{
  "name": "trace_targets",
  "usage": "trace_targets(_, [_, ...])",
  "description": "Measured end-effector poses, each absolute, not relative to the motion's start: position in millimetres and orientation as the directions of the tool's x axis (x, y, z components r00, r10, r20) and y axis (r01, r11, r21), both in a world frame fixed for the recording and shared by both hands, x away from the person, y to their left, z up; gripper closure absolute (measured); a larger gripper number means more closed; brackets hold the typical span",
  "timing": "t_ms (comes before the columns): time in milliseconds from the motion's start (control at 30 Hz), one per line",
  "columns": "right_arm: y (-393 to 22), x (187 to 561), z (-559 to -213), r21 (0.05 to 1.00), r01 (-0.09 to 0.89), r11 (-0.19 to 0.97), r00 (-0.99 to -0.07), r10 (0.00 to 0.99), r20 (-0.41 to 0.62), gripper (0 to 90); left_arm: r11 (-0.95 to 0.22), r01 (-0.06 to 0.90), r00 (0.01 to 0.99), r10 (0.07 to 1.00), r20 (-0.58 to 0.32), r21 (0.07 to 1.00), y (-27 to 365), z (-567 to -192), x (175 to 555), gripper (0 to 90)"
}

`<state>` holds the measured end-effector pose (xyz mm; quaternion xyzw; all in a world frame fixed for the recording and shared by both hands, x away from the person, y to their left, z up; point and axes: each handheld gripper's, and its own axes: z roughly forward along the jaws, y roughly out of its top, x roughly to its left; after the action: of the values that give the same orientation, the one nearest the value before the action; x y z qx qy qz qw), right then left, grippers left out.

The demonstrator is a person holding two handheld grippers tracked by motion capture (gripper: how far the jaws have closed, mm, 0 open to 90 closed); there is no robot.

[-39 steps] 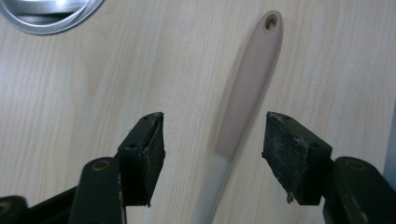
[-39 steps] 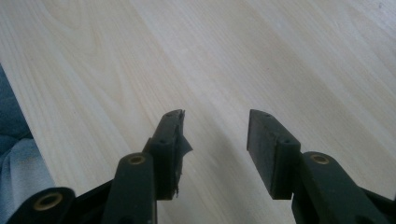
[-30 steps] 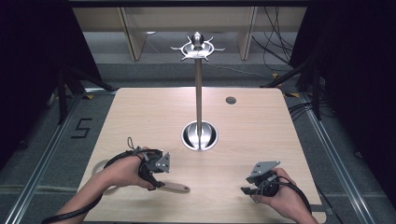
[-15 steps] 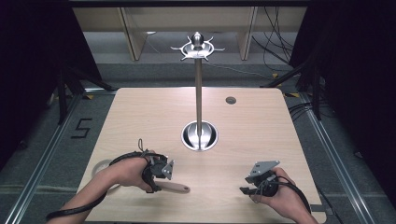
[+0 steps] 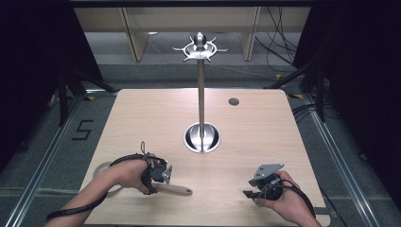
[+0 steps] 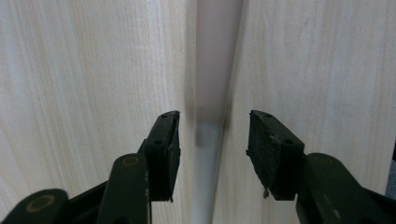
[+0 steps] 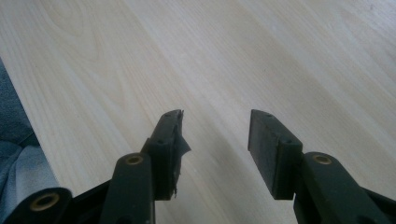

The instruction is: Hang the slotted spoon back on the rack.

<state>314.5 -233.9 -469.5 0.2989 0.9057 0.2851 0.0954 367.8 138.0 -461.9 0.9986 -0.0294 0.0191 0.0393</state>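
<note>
Left gripper, jaws apart, straddles pale wooden handle lying on table at 7 o'clock of steel stand (likely lining up grasp). Right gripper, jaws apart, empty, idles at 5 o'clock.

Your table carries a metal stand mid-board, round base flat on the wood. A small dark disc sits beyond it, to the right (well apart). A floor mark "5" lies left of your table.

Prob. a lab/test rig: wooden table on metal frame, loose cables, black curtains.
</note>
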Motion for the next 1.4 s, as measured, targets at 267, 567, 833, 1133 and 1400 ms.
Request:
trace_targets(267, [-233,312,-468,0.563,0.518,0.643,-0.790,0.612,0.028,54.9,-0.996,-0.075,0.997,-0.074,0.025,0.045,137,-464,370,62.3])
trace_targets(567, [-230,309,-467,0.542,0.563,0.624,-0.769,0.636,0.066,54.6,-0.998,-0.059,0.998,-0.059,-0.001,0.029,135,-469,374,69.7])
trace_targets(833, [-231,310,-468,0.550,0.540,0.637,-0.783,0.620,0.050,54.5,-0.997,-0.075,0.997,-0.075,0.013,0.020,134,-473,374,73.7])
trace_targets(1133, [-233,312,-471,0.571,0.494,0.656,-0.801,0.599,0.004,54.3,-0.997,-0.044,0.997,-0.039,0.067,0.070,141,-467,369,75.0])
trace_targets(1400, [-234,313,-468,0.563,0.485,0.669,-0.810,0.586,0.002,53.0,-0.976,0.028,0.992,0.053,0.112,0.215,161,-444,369,75.2])
